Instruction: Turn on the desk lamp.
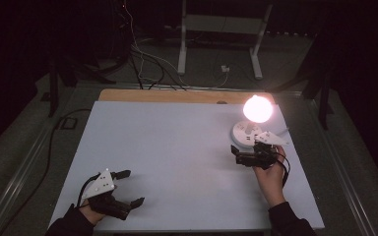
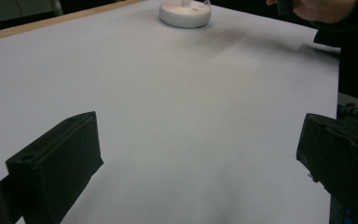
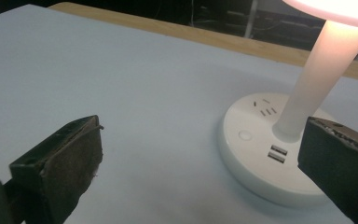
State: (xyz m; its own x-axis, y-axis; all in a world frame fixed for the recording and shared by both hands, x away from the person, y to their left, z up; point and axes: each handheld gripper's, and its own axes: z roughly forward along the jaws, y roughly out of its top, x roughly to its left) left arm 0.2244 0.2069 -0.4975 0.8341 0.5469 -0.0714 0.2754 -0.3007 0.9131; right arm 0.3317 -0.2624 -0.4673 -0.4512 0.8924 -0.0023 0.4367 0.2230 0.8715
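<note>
Hovering beside a lit desk lamp (image 1: 256, 120), our right gripper (image 1: 248, 157) sits at the far right of the white table (image 1: 167, 157), its jaws spread wide and clamped on nothing. The lamp stands near the table's far right corner, its round white base (image 3: 265, 144) flat on the surface and its slim stem (image 3: 314, 79) rising to a glowing shade (image 1: 258, 108). From the right gripper view we see the base just ahead and to the right, with a small round button (image 3: 245, 135) on top, two USB ports (image 3: 276, 153) on its front face and socket slots (image 3: 265, 109) nearer the stem.

We judge the step in hand to be a press of that button, since the lamp is on and the gripper is aimed at the base. To do it well, we would bring one fingertip squarely over the button rather than the ports, come down straight and lightly, and keep the other jaw away from the stem so the lamp is not nudged or tipped. Closing the jaws first might give a firmer, narrower point.

Our left gripper (image 1: 123, 189) rests at the near left corner, well apart from the lamp, its jaws likewise open and empty; from its own view the base (image 2: 185, 11) shows far across the table.
</note>
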